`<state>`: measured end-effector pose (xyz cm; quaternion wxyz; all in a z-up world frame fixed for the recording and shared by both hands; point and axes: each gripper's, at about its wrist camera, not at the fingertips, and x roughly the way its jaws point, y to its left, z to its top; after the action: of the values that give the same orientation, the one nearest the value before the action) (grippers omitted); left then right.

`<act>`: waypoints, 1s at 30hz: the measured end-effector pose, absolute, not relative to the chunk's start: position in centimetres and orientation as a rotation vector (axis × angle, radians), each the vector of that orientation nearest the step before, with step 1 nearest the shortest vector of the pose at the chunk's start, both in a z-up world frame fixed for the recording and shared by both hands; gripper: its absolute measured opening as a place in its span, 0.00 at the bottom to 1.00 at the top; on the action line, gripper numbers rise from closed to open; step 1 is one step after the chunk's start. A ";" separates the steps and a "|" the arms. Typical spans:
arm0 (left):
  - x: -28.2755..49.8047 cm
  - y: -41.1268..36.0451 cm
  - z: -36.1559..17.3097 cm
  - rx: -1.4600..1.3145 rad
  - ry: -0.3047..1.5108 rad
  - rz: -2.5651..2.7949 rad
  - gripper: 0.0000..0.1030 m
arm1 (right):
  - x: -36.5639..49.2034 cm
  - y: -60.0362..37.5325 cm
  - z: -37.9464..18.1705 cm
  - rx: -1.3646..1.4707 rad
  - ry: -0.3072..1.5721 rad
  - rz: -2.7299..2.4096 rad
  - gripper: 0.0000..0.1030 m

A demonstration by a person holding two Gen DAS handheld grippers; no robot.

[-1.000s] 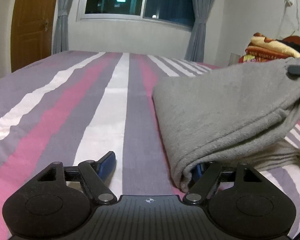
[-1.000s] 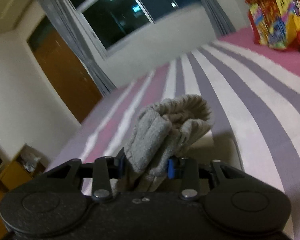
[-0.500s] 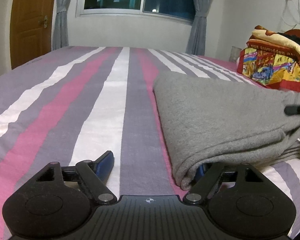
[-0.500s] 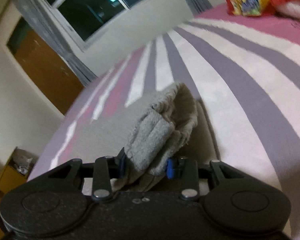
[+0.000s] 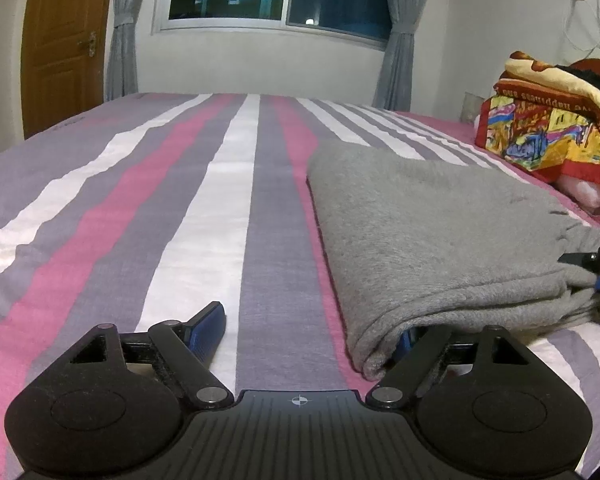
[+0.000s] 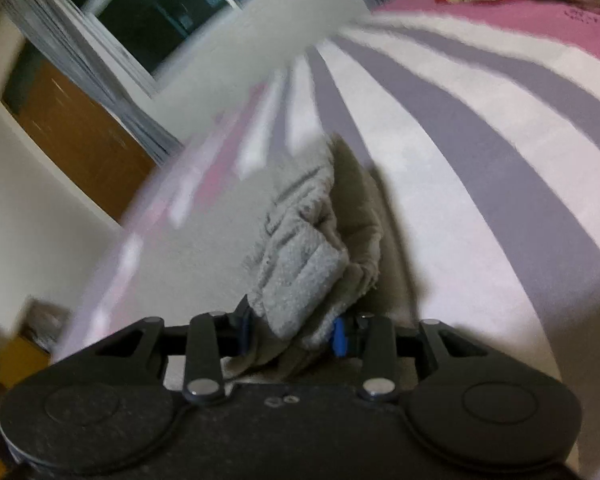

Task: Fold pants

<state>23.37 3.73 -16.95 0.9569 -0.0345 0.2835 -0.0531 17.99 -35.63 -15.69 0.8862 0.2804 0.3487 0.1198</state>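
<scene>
**Grey pants lie folded on the striped bed, one corner pinched**

A bed (image 5: 236, 184) with pink, white and purple stripes fills most of both views. On it, right of centre in the left wrist view, lie the grey pants (image 5: 432, 236), folded over into a thick flat stack whose rounded fold edge faces the lower middle of the frame. At the right edge of that frame sits a heap of red and yellow bedding (image 5: 548, 136).

The left gripper (image 5: 312, 332) spans the bottom of its frame with jaws spread wide, and they have just been opening. Its blue left finger rests on bare sheet; its right finger is tucked under the near corner of the fold, so the fabric is not squeezed between the pads.

The right gripper (image 6: 292, 332) sits at the bottom of its own blurred frame, jaws drawn in on a bunched wad of the pants' fabric. It appears to press the cloth from both sides, though the blur makes the contact hard to judge. Its tip also shows small at the right edge of the left wrist view, at the stack's far corner.
</scene>
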 end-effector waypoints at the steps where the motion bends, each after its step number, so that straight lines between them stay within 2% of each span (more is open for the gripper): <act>1: 23.3 3.8 -16.9 -0.072 0.572 -0.108 0.78 | 17.9 -35.7 -15.9 0.587 0.716 0.252 0.33; 6: 22.8 4.4 -16.4 -0.109 0.527 -0.106 0.78 | 17.4 -35.7 -15.5 0.582 0.727 0.244 0.34; 11: 23.4 4.3 -16.8 -0.090 0.565 -0.084 0.79 | 17.6 -35.6 -15.4 0.577 0.739 0.239 0.34; 14: 21.9 3.8 -15.9 -0.050 0.471 -0.051 0.79 | 17.9 -35.2 -15.1 0.567 0.749 0.229 0.34; 30: 22.6 4.0 -16.6 -0.077 0.528 -0.030 0.83 | 18.3 -35.0 -14.8 0.548 0.763 0.226 0.34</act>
<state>22.57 3.96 -16.57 0.9645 -0.0379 0.2610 -0.0148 18.28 -34.99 -14.85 0.8855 0.2636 0.3669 0.1086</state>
